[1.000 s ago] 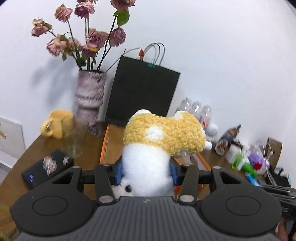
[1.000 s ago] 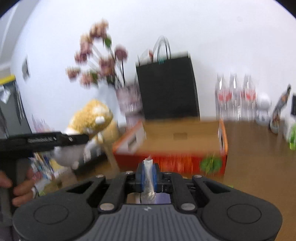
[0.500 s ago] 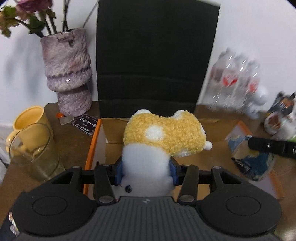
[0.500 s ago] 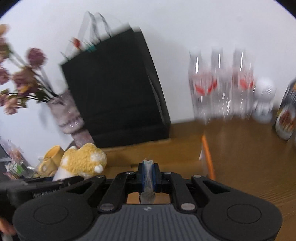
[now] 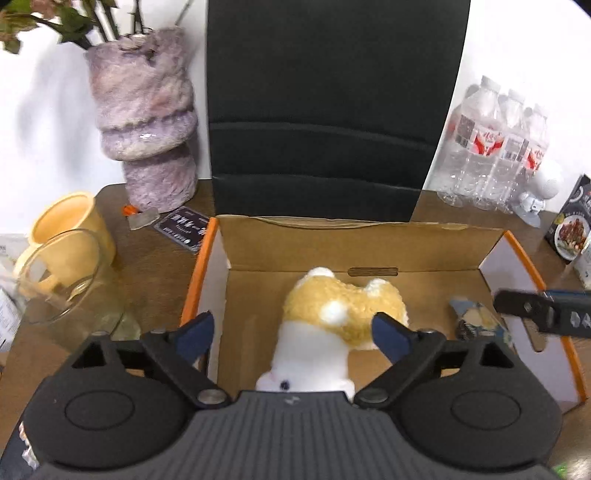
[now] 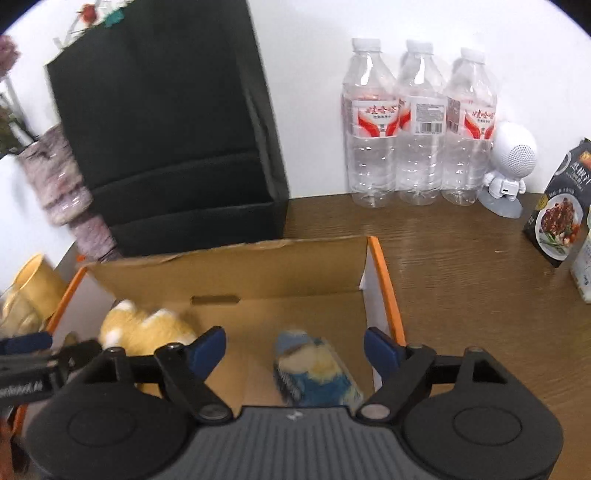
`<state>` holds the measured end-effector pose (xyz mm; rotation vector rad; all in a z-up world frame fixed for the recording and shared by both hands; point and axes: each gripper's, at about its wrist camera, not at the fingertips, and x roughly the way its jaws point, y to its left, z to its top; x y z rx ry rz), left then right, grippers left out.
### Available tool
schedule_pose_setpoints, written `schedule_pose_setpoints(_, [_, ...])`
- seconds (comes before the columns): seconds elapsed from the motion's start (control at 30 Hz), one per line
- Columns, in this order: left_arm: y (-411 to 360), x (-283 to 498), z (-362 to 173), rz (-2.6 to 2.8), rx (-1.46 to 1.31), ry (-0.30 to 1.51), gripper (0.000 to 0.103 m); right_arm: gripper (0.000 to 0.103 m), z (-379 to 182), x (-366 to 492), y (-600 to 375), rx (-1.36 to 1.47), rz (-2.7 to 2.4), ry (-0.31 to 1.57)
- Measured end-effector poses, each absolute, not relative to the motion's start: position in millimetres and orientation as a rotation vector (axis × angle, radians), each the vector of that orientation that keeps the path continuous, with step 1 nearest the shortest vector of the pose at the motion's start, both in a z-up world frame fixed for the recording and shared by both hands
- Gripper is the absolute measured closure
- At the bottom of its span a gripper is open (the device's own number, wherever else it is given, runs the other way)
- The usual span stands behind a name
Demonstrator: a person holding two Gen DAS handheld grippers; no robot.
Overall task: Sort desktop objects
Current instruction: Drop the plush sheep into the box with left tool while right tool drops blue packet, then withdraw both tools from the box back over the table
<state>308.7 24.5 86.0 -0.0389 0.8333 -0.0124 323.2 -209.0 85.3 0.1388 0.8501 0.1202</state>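
Black bag [image 5: 325, 110] behind box [image 5: 369, 240]; vase [image 5: 147, 114] left — bottles [image 6: 417, 125] right

The flowers [image 5: 55, 18] are cut off by the top edge. The plush toy [image 5: 332, 332] is partly hidden below by the left gripper [image 5: 295, 332]. The packet [image 6: 314, 369] is blurred.

Yellow-white plush [image 5: 332, 325] and blue packet [image 6: 314, 369] (blurred) in cardboard box [image 5: 332, 240]

Brown wood-grain table [image 6: 461, 280]. Directly ahead of both fingertip pairs: open cardboard box [image 5: 369, 240] w/ orange edges. Beyond it, black paper bag [image 5: 332, 110] at wall. Left of left fingers: clear glass [image 5: 62, 280], yellow mug [image 5: 70, 229], fuzzy purple vase [image 5: 147, 118], dark card [image 5: 183, 229]. Right of right fingers, far: 3 water bottles [image 6: 417, 125], white robot figure [image 6: 511, 166], food carton [image 6: 561, 206].
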Motion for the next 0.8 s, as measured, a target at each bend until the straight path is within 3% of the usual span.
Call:
schedule_pose_setpoints(0.2, [18.9, 241.5, 114.9, -0.035, -0.038, 0.806, 0.0, 0.02, 112.2, 243.3, -207.7, 0.06, 0.104, 0.805])
schedule_pose_setpoints(0.4, [7.2, 124.2, 129.1, -0.086, 0.011, 0.676, 0.0, 0.012, 109.5, 124.2, -209.4, 0.068, 0.144, 0.705])
schedule_pose_setpoints(0.63, [-0.1, -3.5, 88.2, -0.106, -0.019, 0.463, 0.0, 0.011, 57.0, 16.3, -228.0, 0.156, 0.167, 0.656])
schedule_pose_setpoints(0.8, [-4.1, -24.7, 47.8, -0.119, -0.029, 0.528, 0.0, 0.011, 23.7, -14.6, -229.8, 0.156, 0.175, 0.638])
